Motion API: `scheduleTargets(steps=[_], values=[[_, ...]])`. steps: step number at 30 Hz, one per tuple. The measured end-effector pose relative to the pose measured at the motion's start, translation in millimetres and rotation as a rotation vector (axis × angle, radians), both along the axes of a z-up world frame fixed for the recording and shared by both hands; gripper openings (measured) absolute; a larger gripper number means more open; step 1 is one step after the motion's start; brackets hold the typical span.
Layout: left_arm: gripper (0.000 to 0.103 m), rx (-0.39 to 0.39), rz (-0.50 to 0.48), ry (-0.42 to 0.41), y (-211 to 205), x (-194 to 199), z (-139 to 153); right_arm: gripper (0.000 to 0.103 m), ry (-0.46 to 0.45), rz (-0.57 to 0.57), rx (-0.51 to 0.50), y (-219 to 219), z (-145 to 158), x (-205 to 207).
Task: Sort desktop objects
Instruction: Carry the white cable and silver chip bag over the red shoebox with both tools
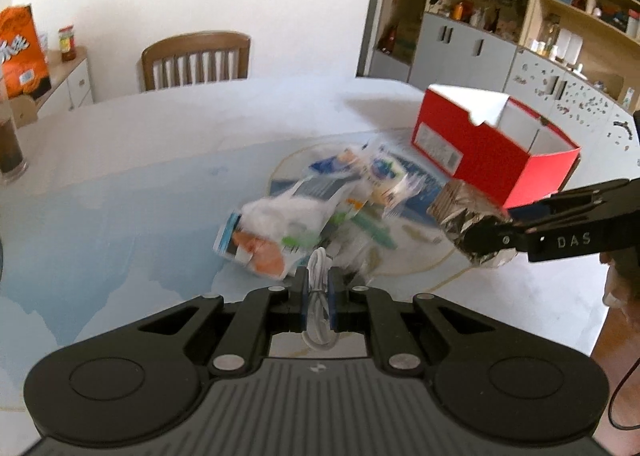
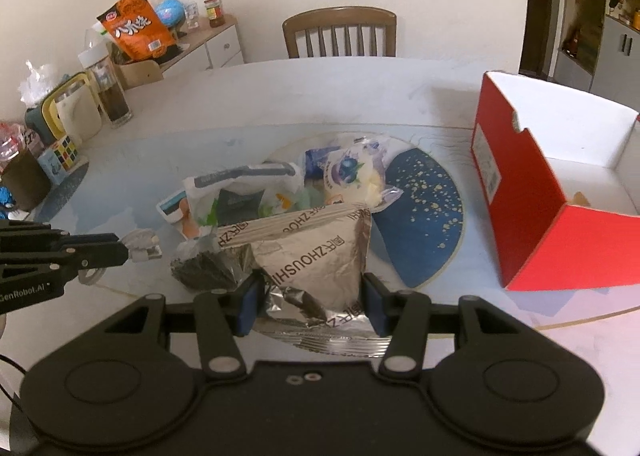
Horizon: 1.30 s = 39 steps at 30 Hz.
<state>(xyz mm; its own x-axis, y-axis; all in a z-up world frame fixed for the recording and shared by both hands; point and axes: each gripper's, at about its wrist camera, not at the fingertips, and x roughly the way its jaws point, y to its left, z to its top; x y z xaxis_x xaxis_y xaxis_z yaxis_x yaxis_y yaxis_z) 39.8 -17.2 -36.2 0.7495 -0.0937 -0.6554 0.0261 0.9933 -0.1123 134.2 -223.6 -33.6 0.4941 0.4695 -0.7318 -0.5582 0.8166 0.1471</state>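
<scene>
**Both hands loaded, red box waits on the right**

The left hand-held gripper (image 1: pixel 318 296) is pressed together on a coiled white cable (image 1: pixel 319 276), whose loop runs lengthwise along the fingers. The snack pile (image 2: pixel 280 183) lies mid-tabletop (image 2: pixel 160 143). The right hand-held gripper (image 2: pixel 310 304) pinches a silver foil packet (image 2: pixel 316 256) across its width, long axis pointing away from the camera. The step looks like carrying; next, each load needs moving over the open red box (image 2: pixel 532 215) and releasing

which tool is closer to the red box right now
Right. The right tool, shut on a silver foil packet, is next to the red box's near corner. The left tool, shut on a white cable, is on the pile's far side from the box.
</scene>
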Motion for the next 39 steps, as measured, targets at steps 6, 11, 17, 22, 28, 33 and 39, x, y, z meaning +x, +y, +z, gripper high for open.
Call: scheduleTargets(steps=[6,11,17,22,28,33,39], values=[[0.008,0.006,-0.051,-0.052,-14.6,8.3,23.1,0.052,0.001,-0.028,0.007,-15.5,14.2,-3.6],[0.008,0.007,-0.093,-0.078,-31.0,21.1,38.8,0.052,-0.006,-0.06,-0.013,-26.2,26.6,-2.7],[0.008,-0.002,-0.144,-0.117,-52.3,38.3,57.3,0.052,-0.026,-0.092,-0.025,-42.2,41.7,3.0],[0.008,-0.001,-0.186,-0.144,-75.3,54.5,67.8,0.052,-0.042,-0.111,-0.024,-57.5,49.6,10.9],[0.008,-0.012,-0.227,-0.172,-102.5,76.7,79.1,0.052,-0.059,-0.127,-0.017,-78.0,57.0,26.4],[0.008,-0.016,-0.26,-0.191,-127.0,97.9,84.0,0.052,-0.068,-0.138,-0.018,-95.1,61.8,40.1],[0.008,-0.017,-0.305,-0.208,-160.1,124.5,88.7,0.052,-0.073,-0.157,-0.021,-120.7,64.2,58.3]])
